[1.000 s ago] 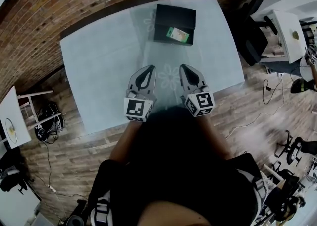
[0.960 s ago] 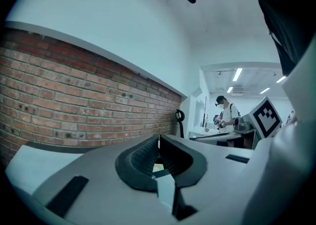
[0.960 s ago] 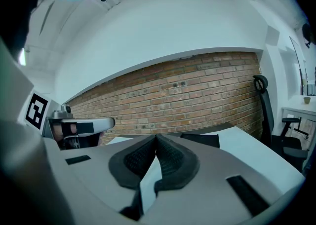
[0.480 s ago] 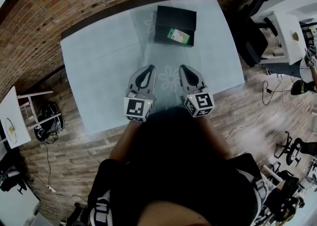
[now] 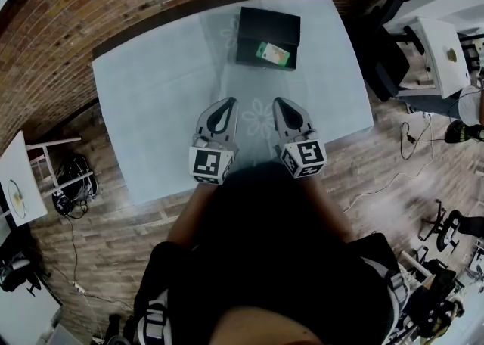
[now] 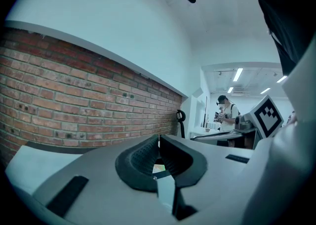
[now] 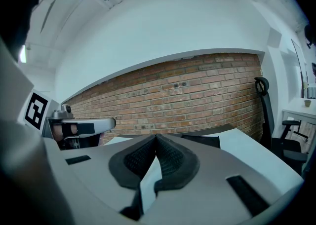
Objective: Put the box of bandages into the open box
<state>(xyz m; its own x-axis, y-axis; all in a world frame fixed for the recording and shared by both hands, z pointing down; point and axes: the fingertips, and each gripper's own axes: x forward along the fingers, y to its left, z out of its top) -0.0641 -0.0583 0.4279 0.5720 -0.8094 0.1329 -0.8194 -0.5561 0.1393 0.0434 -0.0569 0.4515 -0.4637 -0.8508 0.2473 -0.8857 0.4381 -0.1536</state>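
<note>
The person (image 5: 465, 115) at the far right edge of the head view has moved a little and looks different now.

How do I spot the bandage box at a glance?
On the pale blue table, find the black open box at the far edge. The box of bandages lies in its near right corner: small, green, the only coloured thing there.
</note>
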